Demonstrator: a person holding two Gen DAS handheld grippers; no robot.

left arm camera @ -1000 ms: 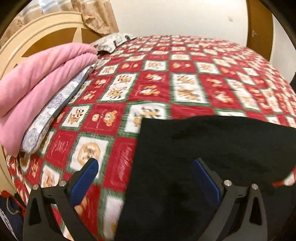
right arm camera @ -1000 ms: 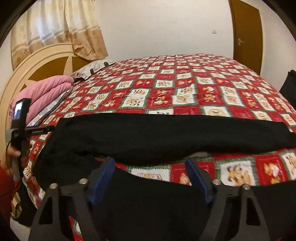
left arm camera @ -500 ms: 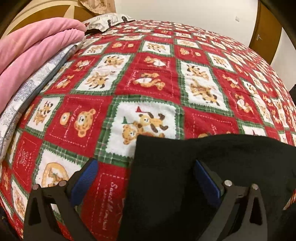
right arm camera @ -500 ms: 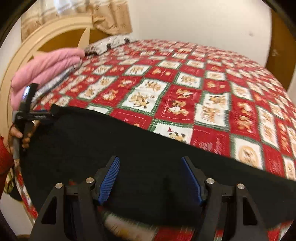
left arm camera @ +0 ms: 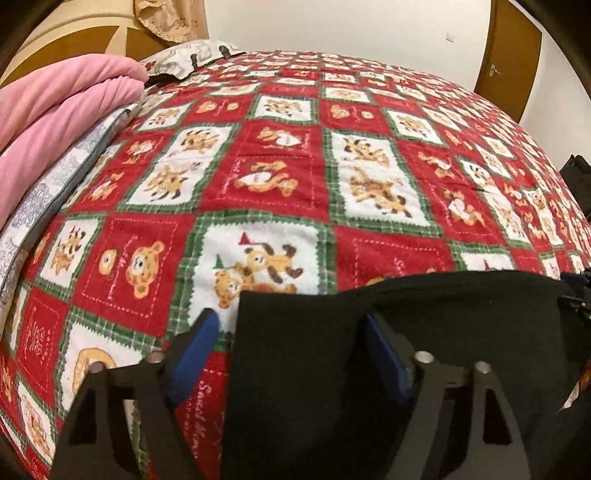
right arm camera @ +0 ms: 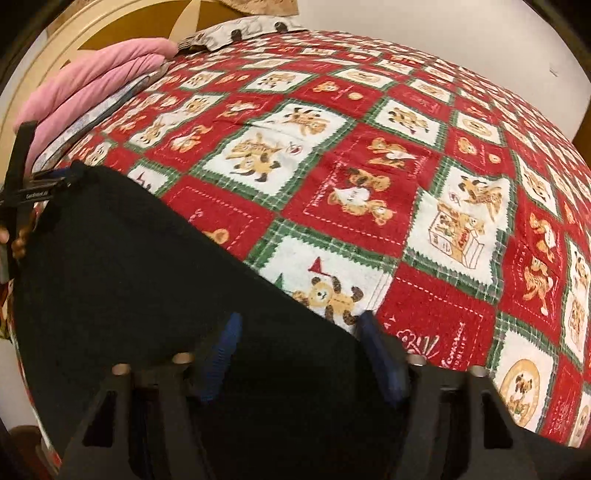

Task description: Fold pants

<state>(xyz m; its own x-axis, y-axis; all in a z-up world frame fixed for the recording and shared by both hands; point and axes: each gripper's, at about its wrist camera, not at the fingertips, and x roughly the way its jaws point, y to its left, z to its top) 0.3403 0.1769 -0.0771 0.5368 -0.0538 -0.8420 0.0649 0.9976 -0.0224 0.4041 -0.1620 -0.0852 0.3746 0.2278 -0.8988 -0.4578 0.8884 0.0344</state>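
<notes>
Bed [left arm camera: 280, 155] w/ red-green-white teddy-bear quilt fills both views. Black pants [right arm camera: 122, 266] lie flat on the near part of the bed, a long dark panel; far edge runs diagonally in right wrist view, a corner shows in left wrist view [left arm camera: 317, 354]. Pink folded blanket [left arm camera: 55, 122] stacked on a grey-patterned pillow [left arm camera: 40, 199] at left, by the cream headboard [right arm camera: 85, 33]. Brown door [left arm camera: 506, 55] at far right. Left hand-held gripper [left arm camera: 291, 343]: blue pads spread apart, pants corner between them, not pinched. Right hand-held gripper [right arm camera: 299, 343]: pads spread too, over the pants' edge.
</notes>
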